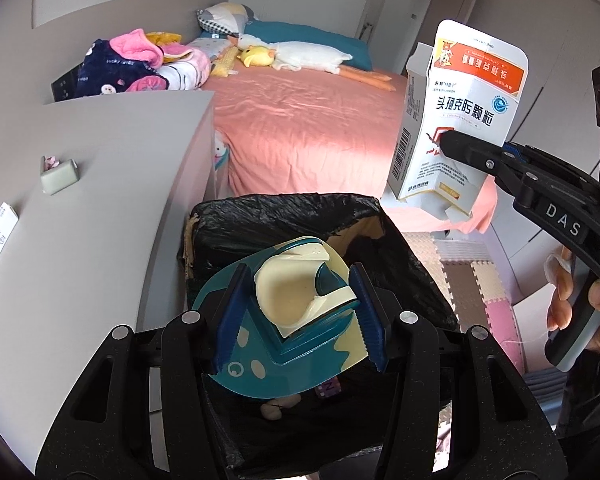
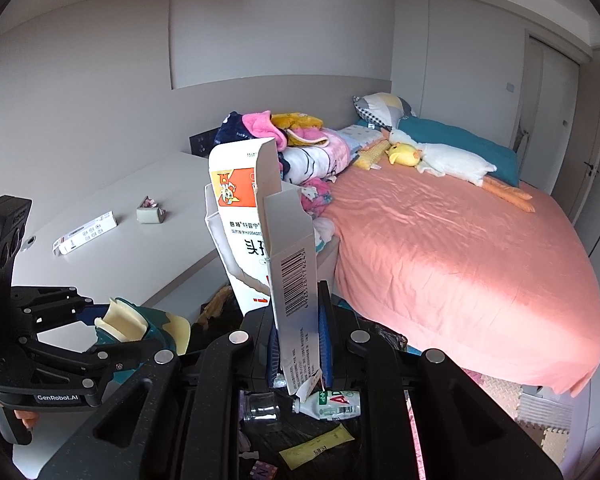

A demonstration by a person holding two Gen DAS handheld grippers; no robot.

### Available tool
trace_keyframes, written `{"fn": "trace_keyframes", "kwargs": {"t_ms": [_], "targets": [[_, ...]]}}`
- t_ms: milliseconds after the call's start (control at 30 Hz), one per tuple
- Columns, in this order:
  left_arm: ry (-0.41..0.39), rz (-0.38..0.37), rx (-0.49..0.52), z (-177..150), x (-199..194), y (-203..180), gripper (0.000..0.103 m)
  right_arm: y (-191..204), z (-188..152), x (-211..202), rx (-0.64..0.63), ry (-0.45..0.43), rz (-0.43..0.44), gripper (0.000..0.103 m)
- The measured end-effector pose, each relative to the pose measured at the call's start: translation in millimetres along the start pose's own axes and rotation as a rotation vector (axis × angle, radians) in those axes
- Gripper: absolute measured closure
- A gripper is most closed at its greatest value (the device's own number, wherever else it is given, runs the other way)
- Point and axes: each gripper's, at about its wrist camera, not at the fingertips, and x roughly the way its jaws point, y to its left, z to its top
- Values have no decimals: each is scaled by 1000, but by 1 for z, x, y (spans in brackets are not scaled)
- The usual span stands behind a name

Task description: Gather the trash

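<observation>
My left gripper [image 1: 296, 316] is shut on a teal and cream plastic holder [image 1: 300, 300], held just above the black-lined trash bin [image 1: 228, 220]. The same holder [image 2: 136, 328] and left gripper [image 2: 112, 334] show at the lower left of the right wrist view. My right gripper [image 2: 300, 344] is shut on a flattened white and orange medicine box [image 2: 260, 232], upright over the bin's contents. In the left wrist view that medicine box [image 1: 456, 120] hangs up and to the right of the bin, pinched by the right gripper [image 1: 452, 148], whose handle a hand [image 1: 580, 304] holds.
A grey desk [image 1: 112, 184] stands left of the bin with a small grey-green pack [image 1: 59, 176] and a white carton [image 2: 85, 232]. A pink-sheeted bed [image 2: 460, 264] with plush toys and blankets lies beyond. Inside the bin lie a tube [image 2: 332, 402], a clear cup [image 2: 262, 412] and wrappers.
</observation>
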Motion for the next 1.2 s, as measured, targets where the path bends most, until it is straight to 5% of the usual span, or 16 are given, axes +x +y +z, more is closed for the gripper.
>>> {"fn": "trace_keyframes", "kwargs": {"t_ms": [33, 67, 100, 133, 400, 1200], "targets": [[15, -2, 13, -1, 2, -2, 42, -1, 1, -1, 11, -6, -4, 77], [25, 16, 23, -1, 3, -2, 12, -3, 2, -2, 21, -16, 1, 60], [7, 60, 28, -2, 2, -3, 7, -5, 2, -4, 35, -31, -7, 30], [-16, 88, 40, -2, -1, -3, 6, -7, 2, -9, 52, -62, -30, 15], [-42, 113, 1, -3, -10, 22, 6, -19, 6, -15, 118, -103, -20, 15], [-59, 178, -95, -13, -30, 105, 6, 56, 20, 39, 13, -24, 54, 15]]}}
